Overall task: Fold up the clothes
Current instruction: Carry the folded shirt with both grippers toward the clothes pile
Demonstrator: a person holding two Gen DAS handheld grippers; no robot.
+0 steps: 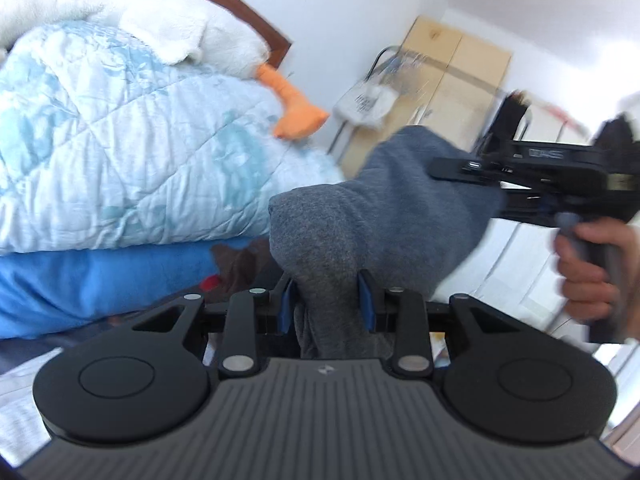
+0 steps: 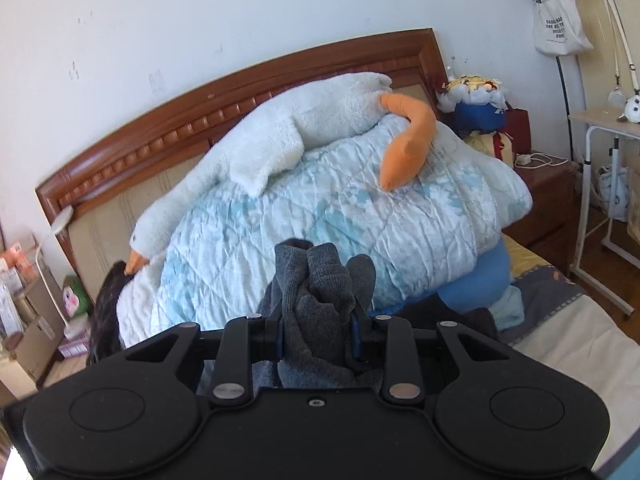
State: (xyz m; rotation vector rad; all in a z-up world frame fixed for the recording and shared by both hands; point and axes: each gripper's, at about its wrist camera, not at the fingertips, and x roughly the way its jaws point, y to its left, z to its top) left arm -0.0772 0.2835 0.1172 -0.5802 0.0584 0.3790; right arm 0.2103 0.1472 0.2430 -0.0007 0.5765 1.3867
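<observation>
Nearest us in the left wrist view, our left gripper [image 1: 327,300] pinches a bunch of the grey garment [image 1: 372,216], held up beside the quilt [image 1: 120,140]. Only here do we see the right hand [image 1: 592,272] gripping its tool. In the right wrist view, our right gripper [image 2: 319,330] clamps bunched grey cloth in front of the quilt, and a white tote bag [image 2: 560,26] hangs beyond; its contents are hidden.

White wall [image 2: 200,20], carved wooden headboard [image 2: 240,108], wooden nightstand [image 2: 548,204], small white folding table [image 2: 604,128], wood floor [image 2: 624,272].
</observation>
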